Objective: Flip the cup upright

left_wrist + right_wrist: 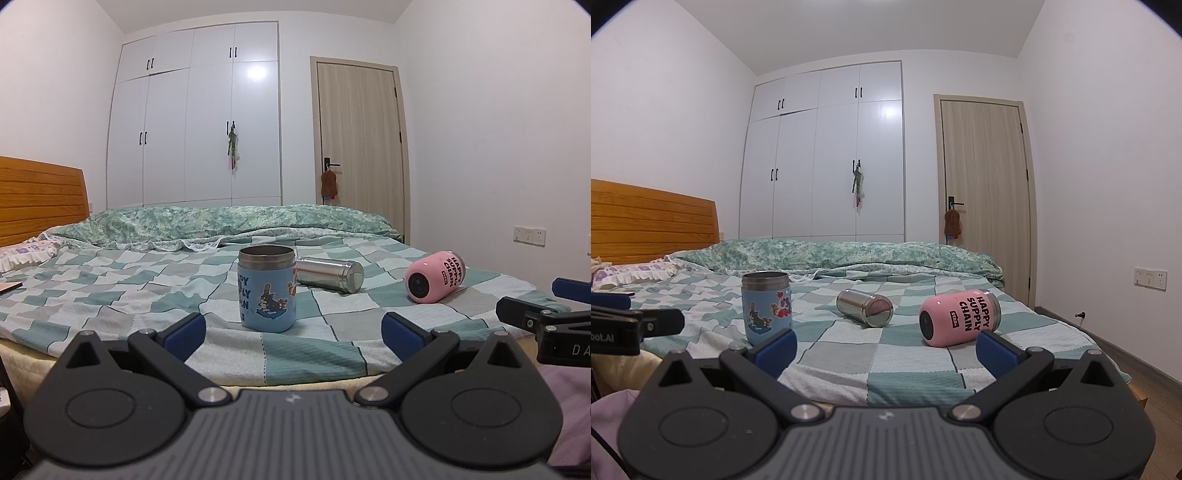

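1. Both claws, left claw and right claw, are hovering released and empty-jawed at the bed's edge.
2. Blue cup is standing upright; steel cup and pink cup are lying sideways.

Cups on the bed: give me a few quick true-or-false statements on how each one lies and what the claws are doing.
1. The blue cup stands upright with its mouth up. True.
2. The pink cup stands upright. False: it lies on its side on the bed.
3. The steel cup lies on its side between the blue and pink cups. True.
4. The left claw is shut on the blue cup. False: it is open and short of the cup, holding nothing.
5. The right claw is open and empty. True.
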